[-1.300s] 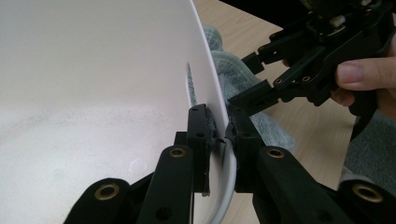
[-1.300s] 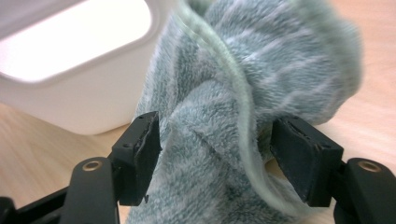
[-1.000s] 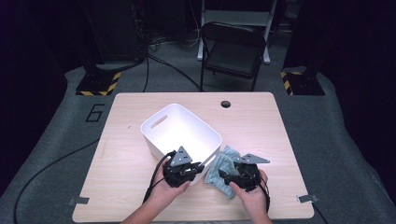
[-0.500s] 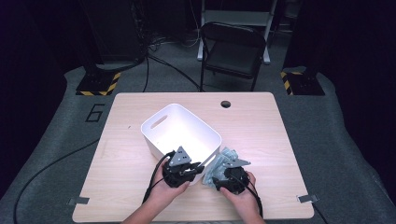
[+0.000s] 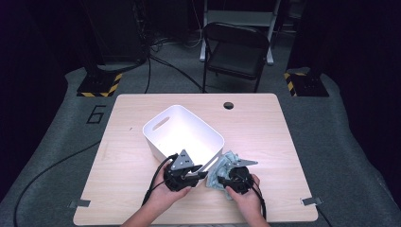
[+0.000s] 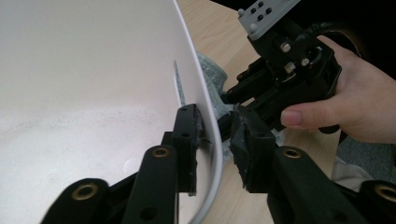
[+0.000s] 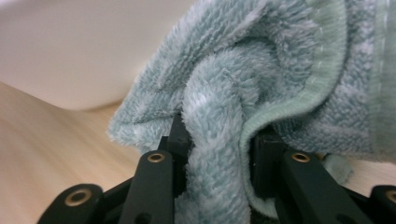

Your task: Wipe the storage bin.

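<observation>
The towel [image 5: 226, 166] lies bunched on the table [image 5: 283, 142], touching the bin [image 5: 182, 135] at the bin's 4 o'clock corner. The right gripper [image 5: 227, 176] has just been closing; its jaws now pinch a thick fold of towel between them. The left gripper [image 5: 201, 171] straddles the bin's near wall; its jaws have just been opening, with a gap beside the wall. The towel looks light, soft and limp: it will likely sag and trail. Grip a gathered fold, not a single edge.
</observation>
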Demonstrator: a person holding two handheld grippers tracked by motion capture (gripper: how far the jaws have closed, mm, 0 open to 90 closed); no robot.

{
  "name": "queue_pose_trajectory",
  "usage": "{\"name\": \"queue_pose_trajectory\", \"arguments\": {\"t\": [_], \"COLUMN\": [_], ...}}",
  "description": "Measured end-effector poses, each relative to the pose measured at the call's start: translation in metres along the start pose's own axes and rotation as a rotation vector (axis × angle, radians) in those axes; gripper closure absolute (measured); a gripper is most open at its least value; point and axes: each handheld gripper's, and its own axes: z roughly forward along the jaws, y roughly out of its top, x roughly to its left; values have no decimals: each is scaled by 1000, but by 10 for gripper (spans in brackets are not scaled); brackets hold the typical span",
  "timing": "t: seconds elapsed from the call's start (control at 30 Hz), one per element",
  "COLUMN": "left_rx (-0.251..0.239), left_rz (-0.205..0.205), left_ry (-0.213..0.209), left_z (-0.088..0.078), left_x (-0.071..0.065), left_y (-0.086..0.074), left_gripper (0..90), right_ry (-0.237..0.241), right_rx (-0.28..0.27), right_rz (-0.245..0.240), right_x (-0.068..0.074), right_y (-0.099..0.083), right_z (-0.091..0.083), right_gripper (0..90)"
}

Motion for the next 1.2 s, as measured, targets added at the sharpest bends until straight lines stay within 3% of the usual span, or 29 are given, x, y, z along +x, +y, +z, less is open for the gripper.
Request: {"name": "queue_pose_trajectory", "arguments": {"t": [0.07, 0.1, 0.13, 0.33, 0.5, 0.67, 0.77, 0.87, 0.93, 1.03, 1.2], "left_rx": [-3, -2, -1, -1, -2, -2, -4, -1, 3, 16, 14], "left_rz": [-17, -18, -19, -21, -30, -29, -26, 4, 11, 9, 10], "left_ry": [-2, -3, -4, 3, 2, -11, -25, -23, -28, -50, -40], "left_z": [0, 0, 0, 1, 2, 3, 3, 3, 3, 3, 4], "left_x": [2, 2, 2, -1, -1, -2, -3, -5, -5, -6, -9], "left_y": [-1, -1, -1, -1, -1, 0, 0, 0, 0, 0, 0], "left_gripper": [771, 787, 797, 792, 790, 782, 738, 686, 688, 770, 774], "right_ry": [59, 65, 65, 109, 135, 119, 131, 140, 143, 122, 97], "right_rx": [-21, -8, -23, -70, -172, -259, -321, -376, -379, -344, -294], "right_rz": [29, 43, 26, 43, 6, -35, -28, -22, -28, -33, -30], "right_x": [-1, 1, 1, 6, 12, 18, 18, 19, 20, 22, 20], "right_y": [1, 2, 3, 9, 18, 29, 33, 37, 38, 37, 34], "right_z": [-2, -4, -3, -15, -38, -64, -78, -90, -92, -83, -70], "right_gripper": [683, 686, 688, 693, 695, 695, 695, 695, 694, 694, 701]}}
